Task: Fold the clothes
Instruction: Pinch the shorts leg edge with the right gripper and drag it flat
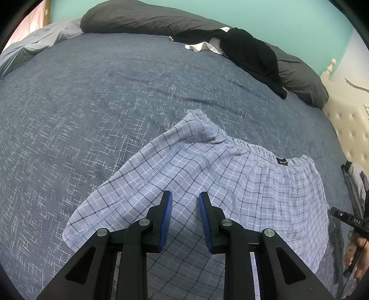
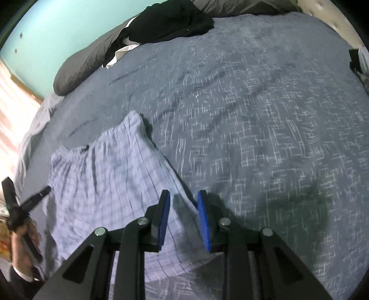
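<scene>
**Boxer shorts flat on bed, both grippers empty**

Boxer shorts (image 1: pixel 196 184), pale blue check, lay spread on the dark blue bedspread (image 1: pixel 92 103). Left gripper (image 1: pixel 185 196) hovered over the cloth, jaws apart, holding nothing. Right gripper (image 2: pixel 183 196) stood over the shorts' edge, likewise agape. Beyond, black clothes (image 1: pixel 249 53) heaped against grey pillows (image 1: pixel 138 18).

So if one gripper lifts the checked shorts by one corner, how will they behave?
The checked shorts are thin and rumpled, so they will probably hang limp. They look light. The gathered waistband may bunch further.
</scene>
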A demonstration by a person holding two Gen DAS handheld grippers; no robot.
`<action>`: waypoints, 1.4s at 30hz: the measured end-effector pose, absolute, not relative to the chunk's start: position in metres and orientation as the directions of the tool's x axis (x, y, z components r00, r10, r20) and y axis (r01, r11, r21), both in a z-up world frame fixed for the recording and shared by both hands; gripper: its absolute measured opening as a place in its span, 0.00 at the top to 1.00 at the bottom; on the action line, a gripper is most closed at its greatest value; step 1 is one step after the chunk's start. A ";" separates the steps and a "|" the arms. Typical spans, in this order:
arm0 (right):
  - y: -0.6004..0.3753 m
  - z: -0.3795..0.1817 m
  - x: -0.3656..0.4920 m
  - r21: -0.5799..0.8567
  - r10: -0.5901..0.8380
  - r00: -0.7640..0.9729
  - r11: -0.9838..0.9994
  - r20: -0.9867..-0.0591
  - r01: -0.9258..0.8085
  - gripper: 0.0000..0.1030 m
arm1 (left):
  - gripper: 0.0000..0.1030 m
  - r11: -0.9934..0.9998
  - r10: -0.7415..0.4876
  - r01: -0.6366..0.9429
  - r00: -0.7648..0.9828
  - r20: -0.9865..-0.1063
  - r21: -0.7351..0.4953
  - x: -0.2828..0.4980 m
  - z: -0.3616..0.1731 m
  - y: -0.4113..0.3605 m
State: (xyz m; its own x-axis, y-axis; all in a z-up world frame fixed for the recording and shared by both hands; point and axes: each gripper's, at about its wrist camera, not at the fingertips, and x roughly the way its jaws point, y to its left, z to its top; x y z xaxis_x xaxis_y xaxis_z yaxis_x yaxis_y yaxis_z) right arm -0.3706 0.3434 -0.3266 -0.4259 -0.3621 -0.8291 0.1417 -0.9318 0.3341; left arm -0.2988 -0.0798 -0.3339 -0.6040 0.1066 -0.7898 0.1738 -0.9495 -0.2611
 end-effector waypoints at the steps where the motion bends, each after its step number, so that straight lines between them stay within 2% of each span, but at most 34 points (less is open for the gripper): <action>1: 0.343 -0.328 -0.371 0.332 -0.361 -0.426 -0.932 -0.829 0.143 0.77 | 0.74 -0.949 0.106 0.174 -0.604 -0.790 -0.261 -0.299 -0.334 -0.080; 2: 0.343 -0.329 -0.371 0.334 -0.363 -0.425 -0.932 -0.829 0.144 0.80 | 0.74 -0.949 0.106 0.175 -0.604 -0.790 -0.261 -0.299 -0.334 -0.080; 3: 0.343 -0.330 -0.372 0.334 -0.363 -0.424 -0.931 -0.829 0.145 0.91 | 0.74 -0.950 0.106 0.174 -0.604 -0.790 -0.260 -0.299 -0.334 -0.080; 6: 0.345 -0.328 -0.372 0.324 -0.354 -0.443 -0.935 -0.824 0.145 0.97 | 0.74 -0.950 0.106 0.173 -0.602 -0.791 -0.260 -0.299 -0.334 -0.080; 17: 0.365 -0.333 -0.364 0.354 -0.353 -0.462 -0.931 -0.814 0.087 0.99 | 0.74 -0.951 0.103 0.174 -0.602 -0.791 -0.257 -0.299 -0.334 -0.080; 23: 0.363 -0.340 -0.365 0.353 -0.346 -0.451 -0.933 -0.822 0.073 0.99 | 0.74 -0.949 0.099 0.182 -0.604 -0.791 -0.258 -0.299 -0.333 -0.085; 28: 0.385 -0.344 -0.362 0.478 -0.409 -0.485 -0.878 -0.773 -0.022 0.97 | 0.74 -0.947 0.100 0.185 -0.603 -0.791 -0.261 -0.300 -0.333 -0.087; 34: 0.403 -0.337 -0.342 0.549 -0.450 -0.505 -0.834 -0.736 -0.057 0.96 | 0.74 -0.947 0.099 0.186 -0.605 -0.790 -0.262 -0.300 -0.333 -0.086; 35: 0.403 -0.337 -0.337 0.553 -0.460 -0.499 -0.832 -0.735 -0.048 0.92 | 0.74 -0.947 0.098 0.187 -0.605 -0.790 -0.261 -0.300 -0.333 -0.086; 36: 0.399 -0.338 -0.334 0.552 -0.463 -0.491 -0.833 -0.737 -0.043 0.82 | 0.74 -0.947 0.098 0.188 -0.606 -0.790 -0.261 -0.300 -0.333 -0.087; 38: 0.391 -0.340 -0.329 0.536 -0.455 -0.484 -0.844 -0.747 -0.034 0.74 | 0.74 -0.947 0.096 0.189 -0.607 -0.789 -0.260 -0.299 -0.333 -0.088; 41: 0.394 -0.338 -0.319 0.498 -0.426 -0.482 -0.867 -0.766 -0.025 0.74 | 0.74 -0.945 0.091 0.196 -0.608 -0.789 -0.261 -0.298 -0.332 -0.091; 42: 0.396 -0.339 -0.315 0.474 -0.404 -0.481 -0.880 -0.778 -0.028 0.77 | 0.74 -0.945 0.089 0.199 -0.609 -0.788 -0.261 -0.298 -0.332 -0.092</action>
